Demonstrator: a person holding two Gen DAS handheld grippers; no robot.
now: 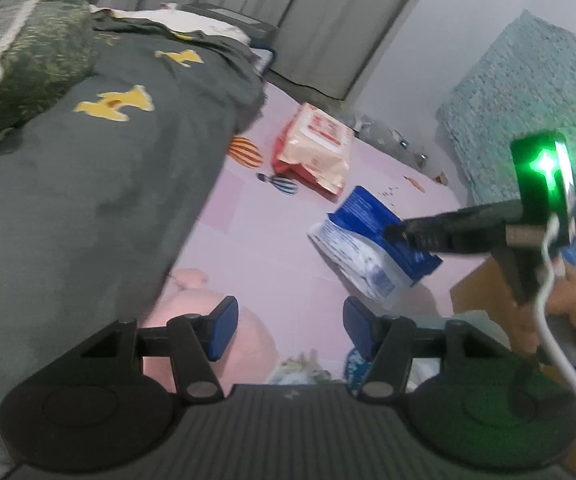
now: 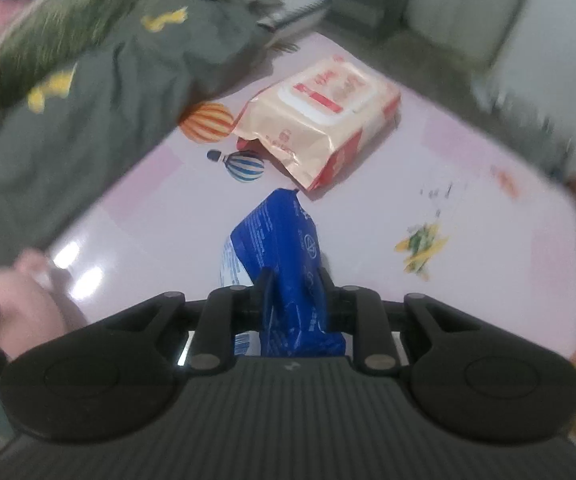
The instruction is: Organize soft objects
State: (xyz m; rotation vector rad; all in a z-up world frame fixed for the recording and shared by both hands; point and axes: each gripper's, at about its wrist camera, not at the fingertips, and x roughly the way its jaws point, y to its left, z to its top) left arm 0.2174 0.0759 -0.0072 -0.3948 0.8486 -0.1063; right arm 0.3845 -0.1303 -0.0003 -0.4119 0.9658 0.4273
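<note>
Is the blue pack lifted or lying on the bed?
Lifted: the right gripper is shut on the blue pack, holding it above the pink sheet.

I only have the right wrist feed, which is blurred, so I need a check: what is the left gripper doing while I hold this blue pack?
Observer: The left gripper is open and holds nothing.
Operator: Is the whole blue pack off the sheet?
Observer: I cannot tell; from the left wrist, the right gripper pinches the blue pack at its upper edge, the white end hanging lower.
Operator: What sits under the left gripper?
Observer: A pink soft object, beside the green blanket.
</note>
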